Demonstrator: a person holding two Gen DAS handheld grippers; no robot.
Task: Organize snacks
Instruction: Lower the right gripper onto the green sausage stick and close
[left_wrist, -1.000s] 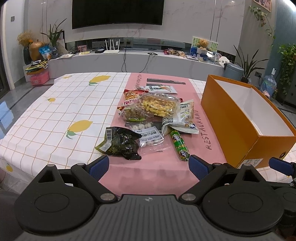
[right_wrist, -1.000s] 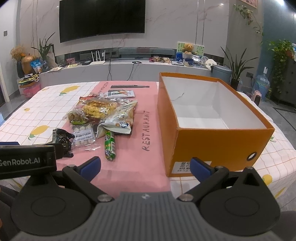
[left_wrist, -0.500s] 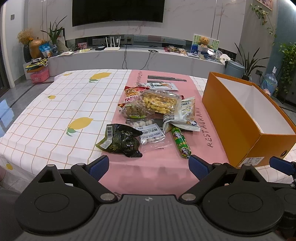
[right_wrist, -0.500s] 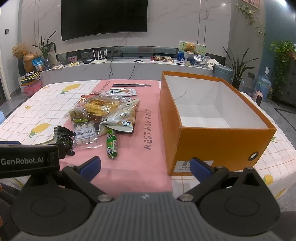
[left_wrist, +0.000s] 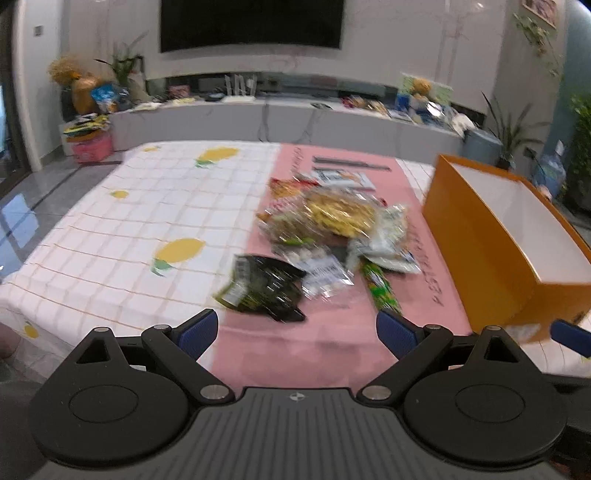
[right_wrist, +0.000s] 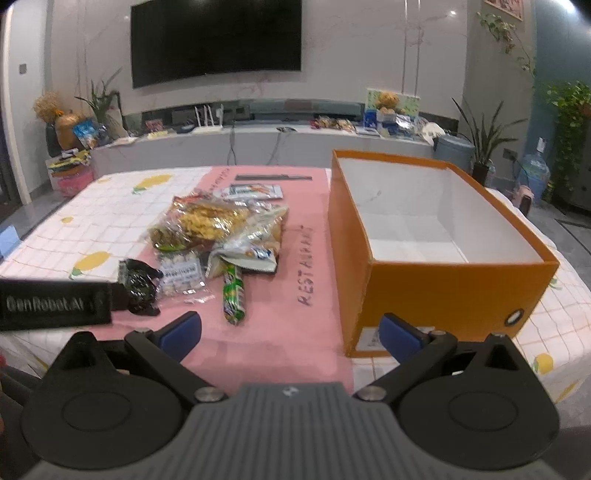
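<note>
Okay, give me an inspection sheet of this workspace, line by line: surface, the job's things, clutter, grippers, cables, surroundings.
Surface: table under a lemon-print cloth, with a pink runner down the middle.
Job's things: snack pile on the runner; green tube snack and dark packet nearest; orange box to their right, open, with nothing inside.
Clutter: dark flat strip at the runner's far end.
Grippers: left gripper and right gripper both open, holding nothing, short of the snacks.
Cables: two hang from the TV bench.
Surroundings: wall TV, potted plants, water jug.
</note>
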